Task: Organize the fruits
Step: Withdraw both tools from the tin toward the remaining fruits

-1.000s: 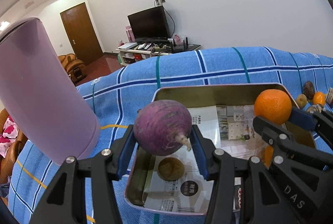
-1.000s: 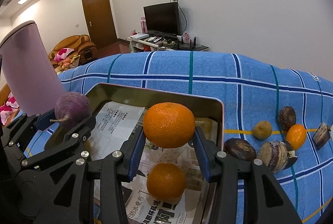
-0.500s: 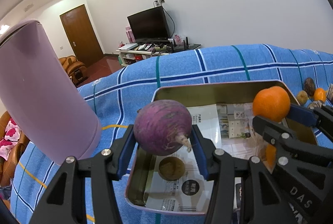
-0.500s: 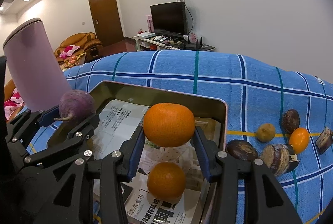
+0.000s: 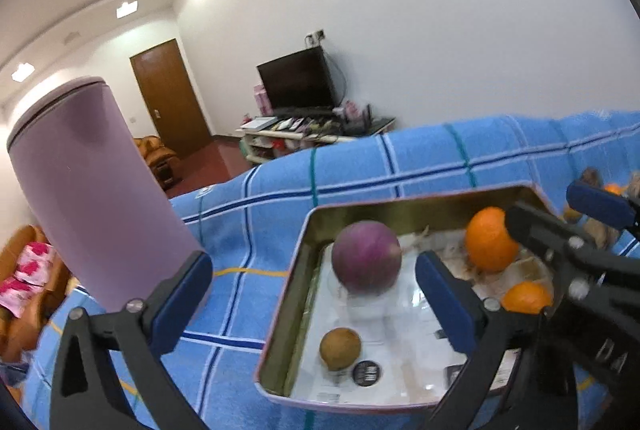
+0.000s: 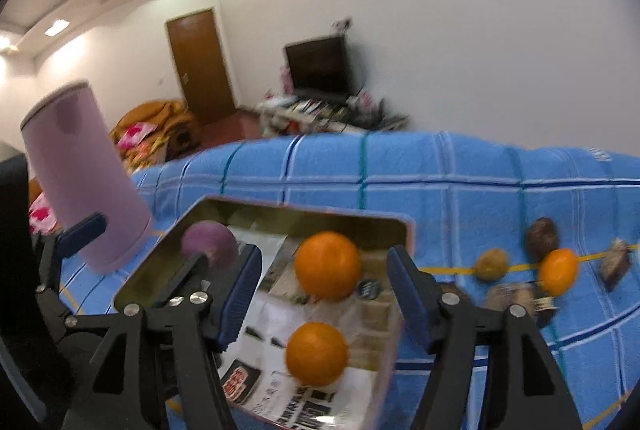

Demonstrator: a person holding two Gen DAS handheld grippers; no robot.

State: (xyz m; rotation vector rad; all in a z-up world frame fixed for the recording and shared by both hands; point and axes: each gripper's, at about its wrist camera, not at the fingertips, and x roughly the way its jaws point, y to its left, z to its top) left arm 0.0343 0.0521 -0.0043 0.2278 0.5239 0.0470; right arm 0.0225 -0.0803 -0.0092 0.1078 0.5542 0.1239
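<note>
Over the tray (image 5: pixel 280 314) | we had just opened our left gripper (image 5: pixel 316 302), purple fruit (image 5: pixel 366 257) let go | our right gripper (image 6: pixel 322 300) just opened too, orange (image 6: pixel 328 265) free

a: purple round fruit (image 5: pixel 366 257) — where?
b: in the metal tray (image 5: pixel 280 318), far left part, on the paper lining.
a: oranges?
b: two. upper orange (image 6: pixel 328 265) by the far wall, lower orange (image 6: pixel 317 353) nearer, both inside.
a: else?
b: small brown fruit (image 5: pixel 340 348) in the near left corner; small orange fruit (image 6: pixel 557 276) and darker pieces lie outside on the cloth.
</note>
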